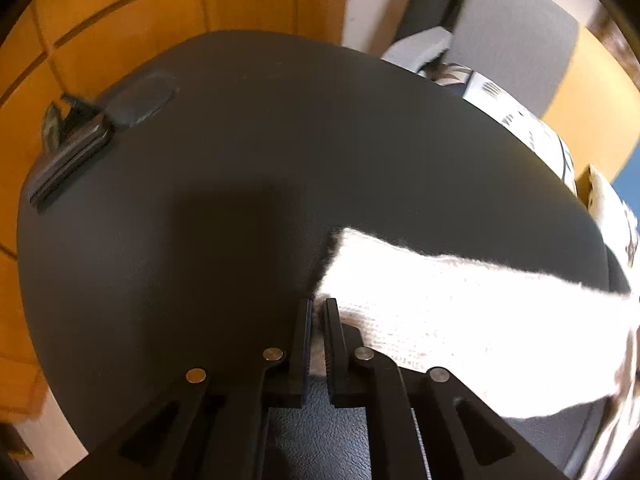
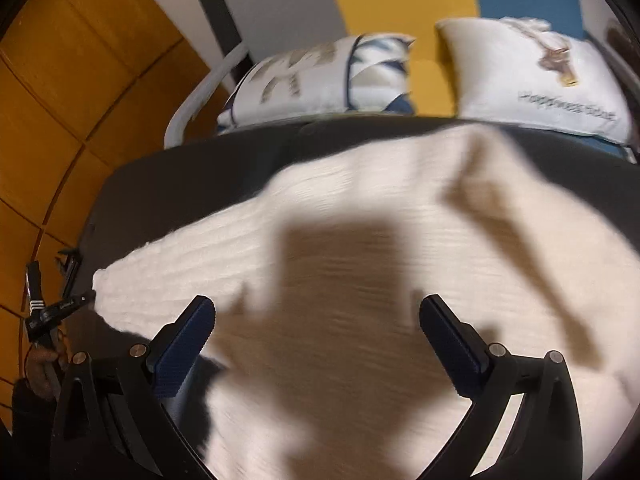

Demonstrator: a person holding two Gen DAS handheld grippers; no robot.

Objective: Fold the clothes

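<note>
On the dark grey leather-textured worktop [image 1: 240,160], a cream knitted garment [image 2: 360,260] lies spread, bare surface toward ten o'clock. Left tool [image 1: 318,312] pinches its edge, nearly closed; right tool [image 2: 316,312] hovers wide open, empty. Cushion [image 2: 536,76] lettering is too blurred to read.

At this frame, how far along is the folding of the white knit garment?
Early. Done: the white knit garment lies spread on the dark table. In hand: the left gripper is shut on its edge, while the right gripper hovers open above it. Left: no fold is visible, so all folding remains.
</note>
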